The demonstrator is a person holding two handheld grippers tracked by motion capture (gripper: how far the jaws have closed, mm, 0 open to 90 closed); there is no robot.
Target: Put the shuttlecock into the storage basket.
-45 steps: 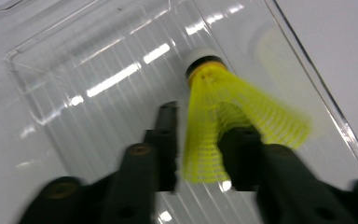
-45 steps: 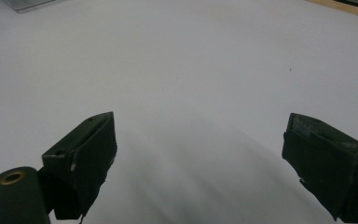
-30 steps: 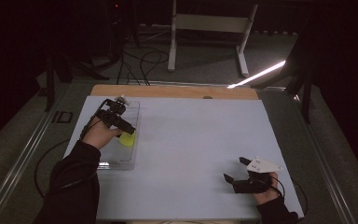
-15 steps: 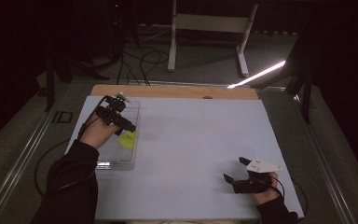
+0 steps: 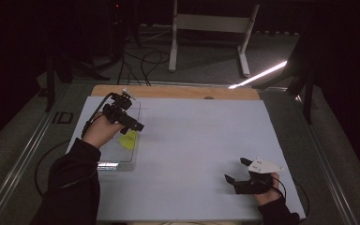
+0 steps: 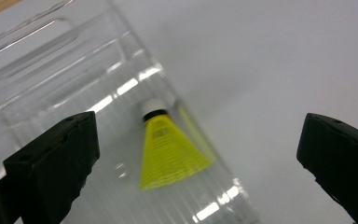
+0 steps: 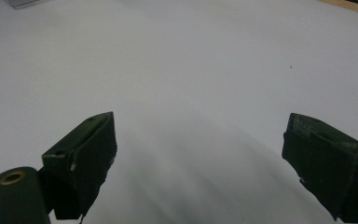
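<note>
A yellow shuttlecock (image 6: 170, 149) with a white cork lies inside a clear plastic box (image 6: 70, 79), against its right wall; in the high view the shuttlecock (image 5: 129, 139) shows at the box's (image 5: 117, 157) right side. My left gripper (image 5: 132, 123) hovers above the box, open, nothing between its jaws (image 6: 200, 154). My right gripper (image 5: 234, 171) rests low near the table's front right, open and empty (image 7: 200, 158), over bare white surface.
The table (image 5: 201, 136) carries a white sheet, with a wooden strip (image 5: 178, 91) along the far edge. A metal stand (image 5: 211, 28) and cables lie on the dark floor beyond. The cable from the left gripper trails off the table's left side.
The left gripper has risen slightly and shifted right above the box; the shuttlecock stays lying in the box. The right gripper has not moved.
</note>
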